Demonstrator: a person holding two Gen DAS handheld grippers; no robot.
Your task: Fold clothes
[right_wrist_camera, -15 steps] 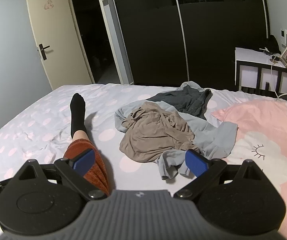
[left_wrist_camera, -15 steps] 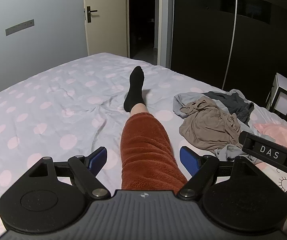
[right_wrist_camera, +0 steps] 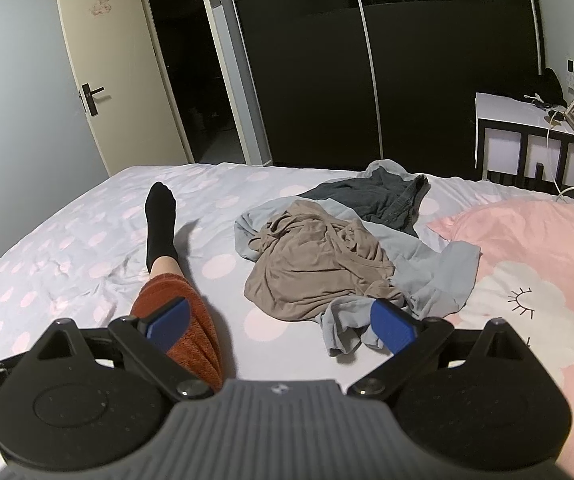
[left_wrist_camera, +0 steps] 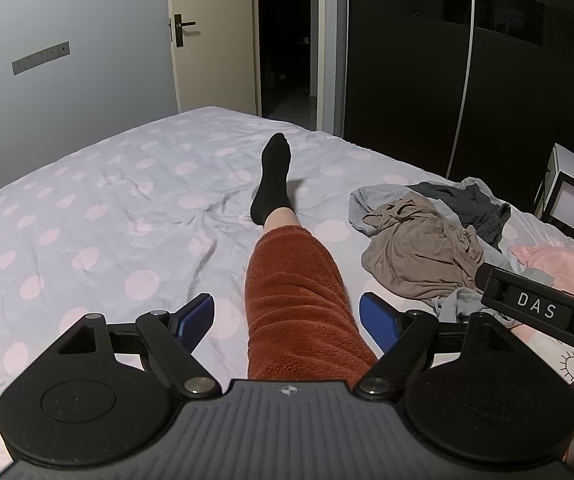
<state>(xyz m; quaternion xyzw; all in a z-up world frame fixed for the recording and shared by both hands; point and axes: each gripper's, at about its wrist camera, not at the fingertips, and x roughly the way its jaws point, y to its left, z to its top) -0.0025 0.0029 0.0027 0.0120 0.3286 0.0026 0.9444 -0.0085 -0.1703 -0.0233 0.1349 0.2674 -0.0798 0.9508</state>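
Nothing has moved: both tongs (left_wrist_camera: 287,318) (right_wrist_camera: 283,322) gape empty (clothes pile (right_wrist_camera: 327,256) untouched).

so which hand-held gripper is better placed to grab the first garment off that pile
Right. The right hand-held gripper is open, facing the clothes pile; the left hand-held gripper faces the person's leg, pile off to its side.

Rust fleece trouser leg (left_wrist_camera: 295,300), black sock (left_wrist_camera: 271,180)
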